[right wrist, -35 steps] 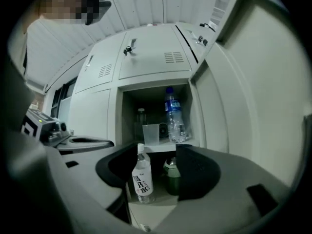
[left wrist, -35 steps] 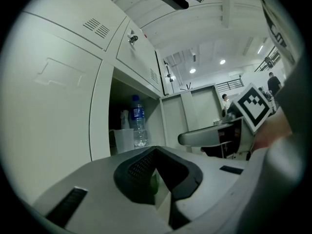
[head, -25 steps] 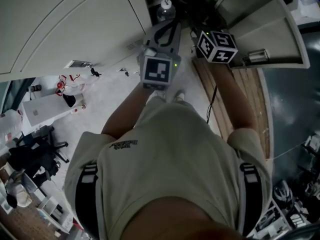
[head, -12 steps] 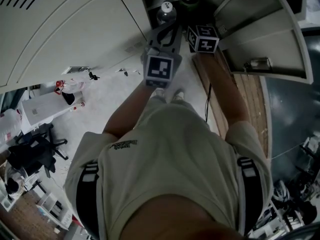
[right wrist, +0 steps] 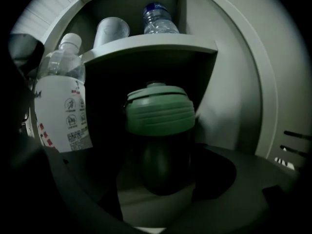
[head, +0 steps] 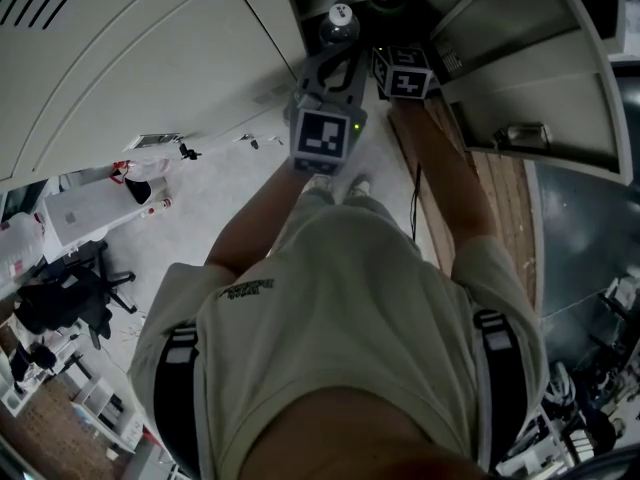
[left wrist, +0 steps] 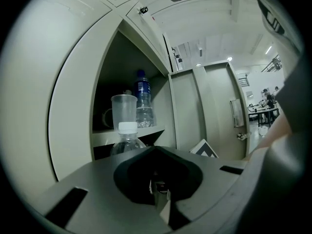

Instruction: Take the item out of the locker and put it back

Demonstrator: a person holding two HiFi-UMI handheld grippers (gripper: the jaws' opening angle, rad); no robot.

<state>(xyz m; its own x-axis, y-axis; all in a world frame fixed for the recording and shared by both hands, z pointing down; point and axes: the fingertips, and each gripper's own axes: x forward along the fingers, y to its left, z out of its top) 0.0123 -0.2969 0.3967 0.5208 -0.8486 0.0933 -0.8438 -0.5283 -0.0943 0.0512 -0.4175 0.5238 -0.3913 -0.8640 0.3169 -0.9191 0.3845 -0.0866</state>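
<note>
Right gripper view looks into the open locker (right wrist: 229, 82), where a dark flask with a green lid (right wrist: 158, 130) stands upright in the lower compartment, under the shelf (right wrist: 146, 44). The right gripper (right wrist: 158, 191) has just been opening its fingers; they now stand wide apart with the flask between them, one to each side of its base and neither pressing on it. On the shelf above sit a clear cup (right wrist: 111, 30) and a blue-capped bottle (right wrist: 157, 18). The left gripper (head: 335, 53) has its fingers clamped on a white-capped water bottle (right wrist: 61, 101), held upright just left of the locker opening.
</note>
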